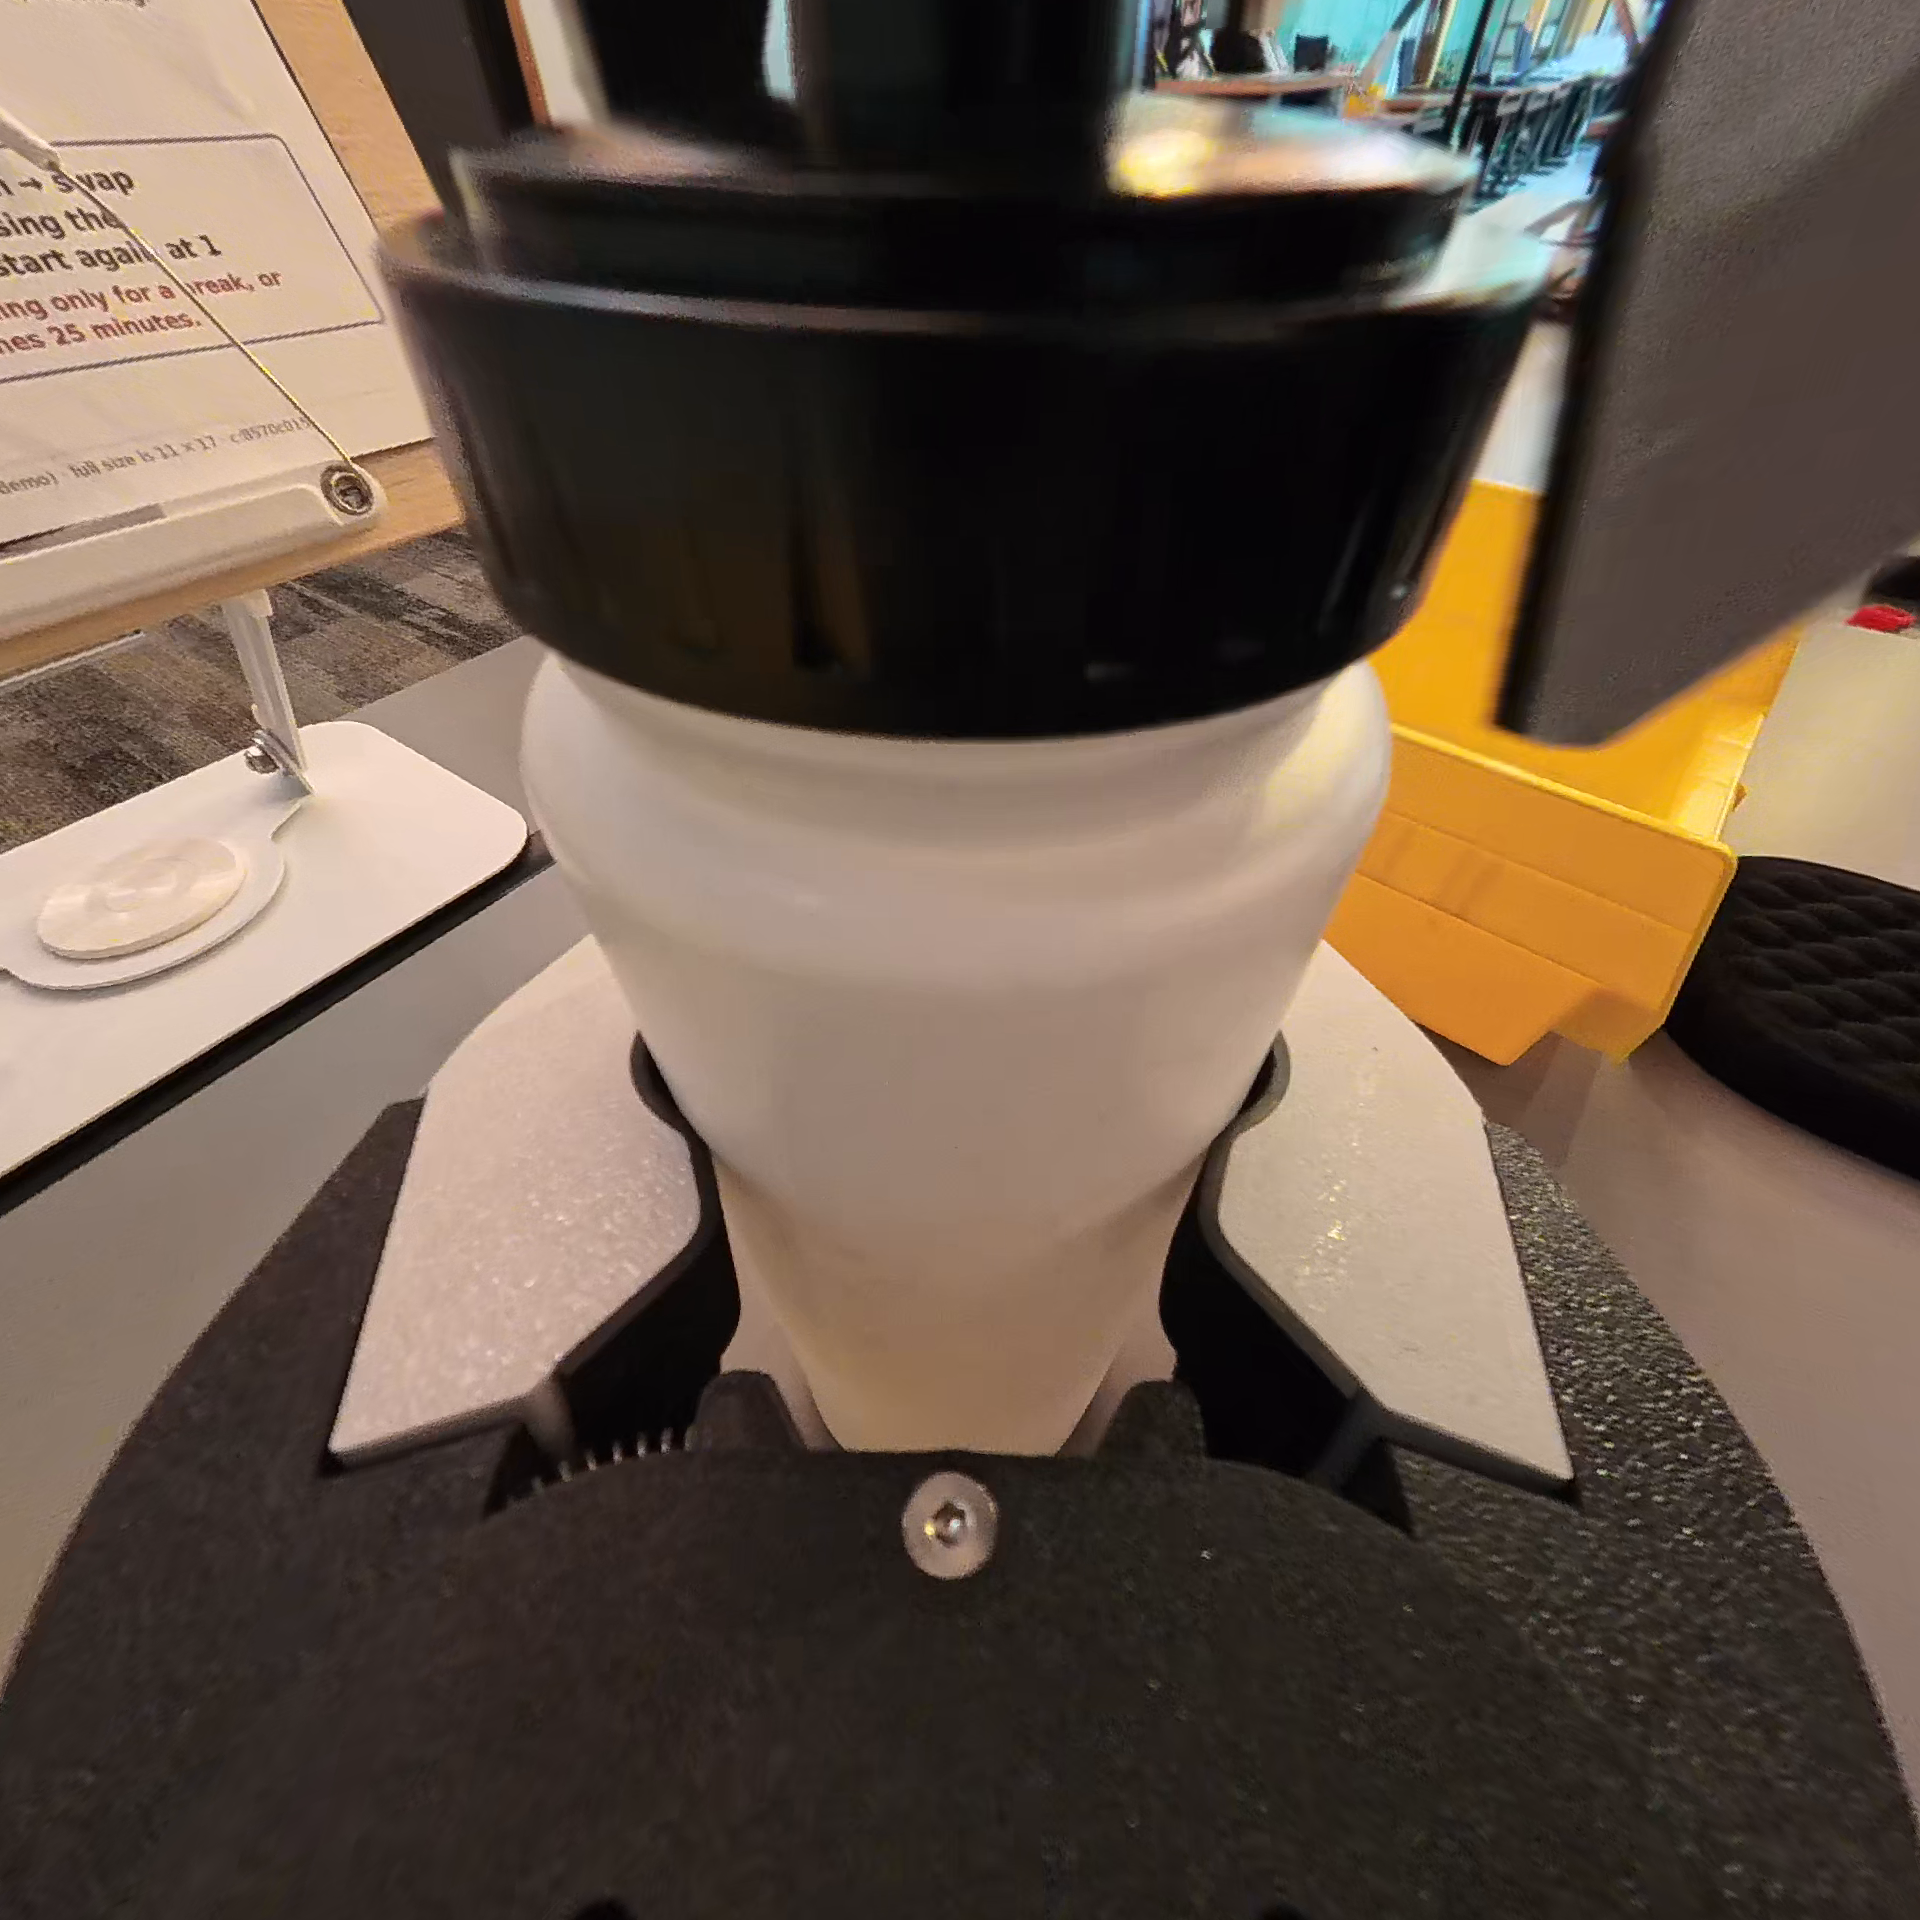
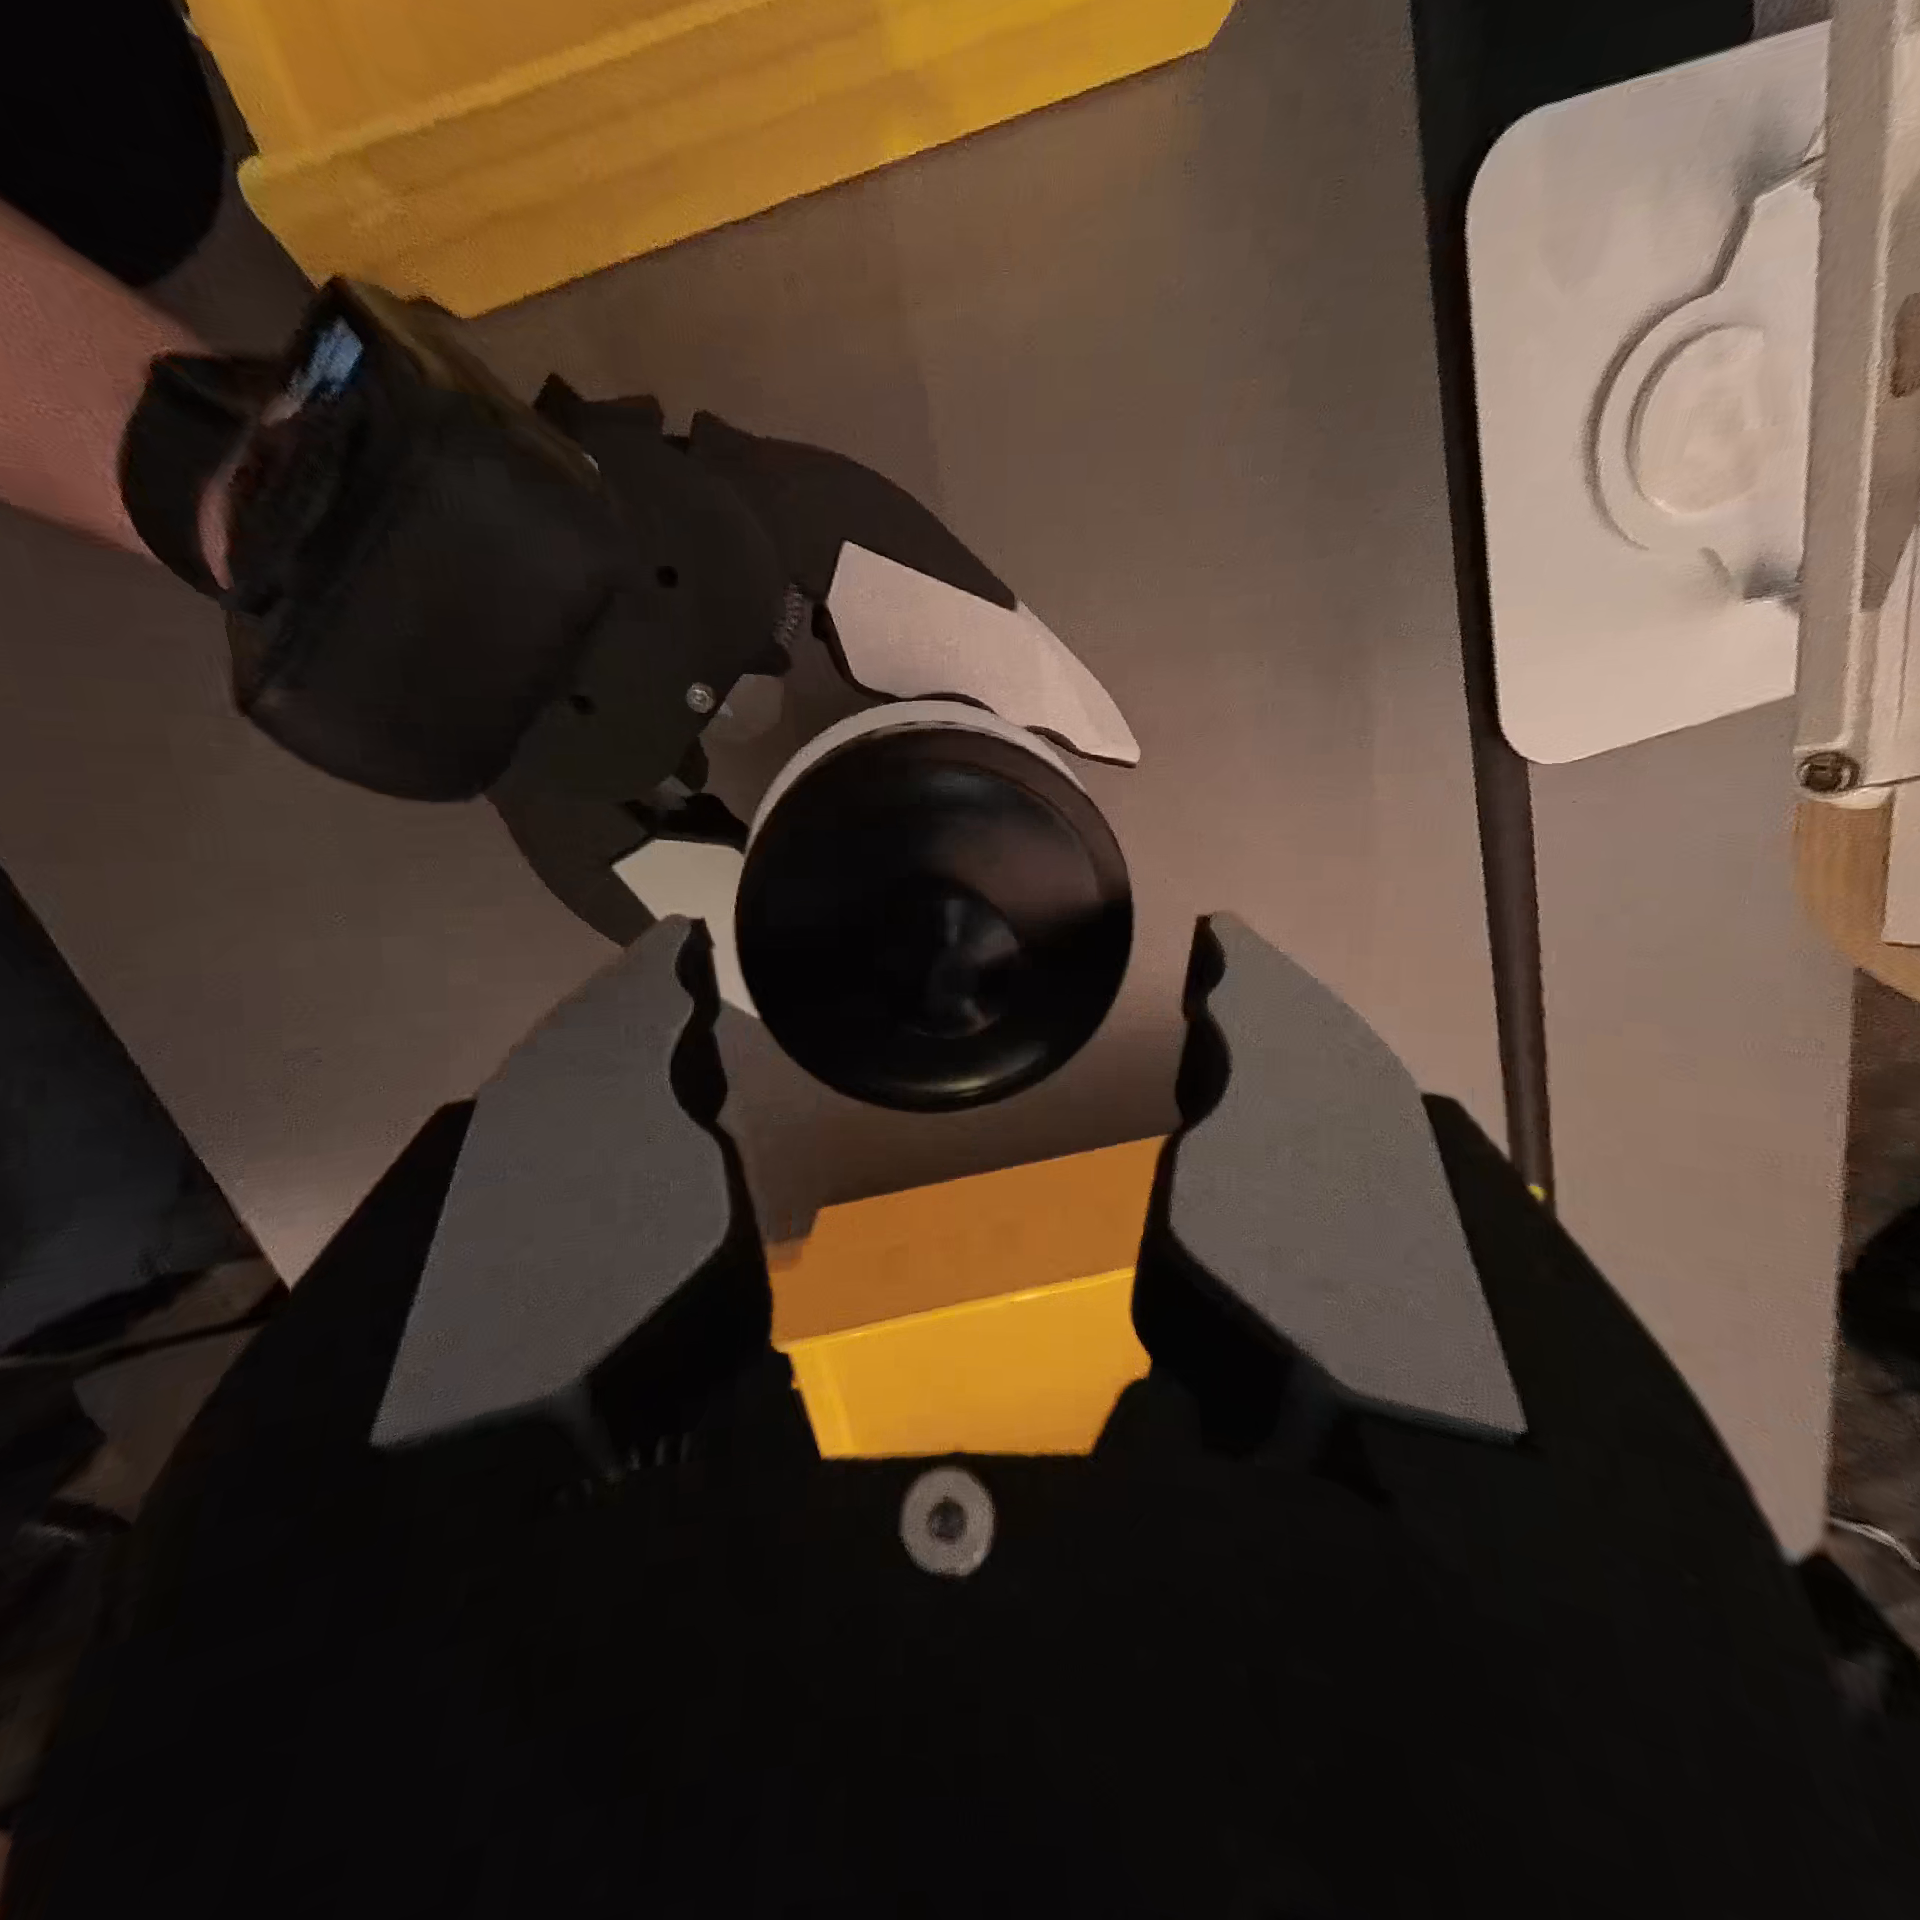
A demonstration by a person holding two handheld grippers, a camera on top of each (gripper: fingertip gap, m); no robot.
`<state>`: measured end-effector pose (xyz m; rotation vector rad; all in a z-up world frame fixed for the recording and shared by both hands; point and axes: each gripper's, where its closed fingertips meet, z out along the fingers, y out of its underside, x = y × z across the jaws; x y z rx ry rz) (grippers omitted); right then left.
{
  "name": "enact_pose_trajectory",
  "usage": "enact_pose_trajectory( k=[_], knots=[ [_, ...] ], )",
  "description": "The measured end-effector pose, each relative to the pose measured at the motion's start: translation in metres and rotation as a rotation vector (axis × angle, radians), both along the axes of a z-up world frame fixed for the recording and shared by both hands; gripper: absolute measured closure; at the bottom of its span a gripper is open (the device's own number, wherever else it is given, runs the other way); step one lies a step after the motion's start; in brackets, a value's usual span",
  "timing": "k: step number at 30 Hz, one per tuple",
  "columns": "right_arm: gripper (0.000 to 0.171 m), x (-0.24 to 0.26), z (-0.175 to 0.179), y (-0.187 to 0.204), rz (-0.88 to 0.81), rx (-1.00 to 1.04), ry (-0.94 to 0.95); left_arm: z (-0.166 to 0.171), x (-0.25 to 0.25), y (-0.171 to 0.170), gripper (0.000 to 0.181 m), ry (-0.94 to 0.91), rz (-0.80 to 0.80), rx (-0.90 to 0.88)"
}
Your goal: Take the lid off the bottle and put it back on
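My left gripper (image 1: 956, 1174) is clamped on the white bottle (image 1: 956, 997), its 2 fingers pressed against the body below the shoulder. The black lid (image 1: 956, 499) sits on the bottle's neck. My right gripper (image 2: 940, 1023) hangs above it, looking straight down on the lid, fingers spread apart and holding nothing. The bottle stands over the grey counter (image 2: 1299, 468), with a yellow bin (image 1: 1538, 894) near it and a white stand base (image 2: 1642, 436) off to one side.
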<state>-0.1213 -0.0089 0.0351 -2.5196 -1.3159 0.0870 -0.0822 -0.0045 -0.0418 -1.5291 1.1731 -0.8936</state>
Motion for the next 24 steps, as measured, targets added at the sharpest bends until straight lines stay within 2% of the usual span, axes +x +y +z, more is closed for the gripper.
enact_pose_trajectory(
  k=[3,6,8,17,19,24],
  knots=[
    [0.084,-0.005,0.001,-0.004,-0.073,-0.019,0.049,0.000,0.000,-0.001,0.078,0.002,0.000,0.006],
    [0.088,0.001,-0.004,-0.004,-0.115,-0.044,0.008,0.000,0.000,-0.001,0.078,0.002,0.001,0.007],
    [0.096,0.000,-0.005,-0.004,-0.114,-0.055,0.015,0.000,0.000,0.000,0.077,0.001,0.002,0.004],
    [0.096,0.002,-0.004,-0.004,-0.090,-0.055,0.013,0.000,0.000,-0.001,0.078,0.005,-0.001,0.008],
    [0.096,0.000,0.004,-0.001,-0.104,-0.036,0.037,0.000,0.000,0.000,0.078,0.003,0.000,0.005],
    [0.096,0.007,0.053,-0.002,-0.130,0.053,0.082,0.000,0.000,-0.001,0.077,0.004,0.000,0.008]
  ],
)
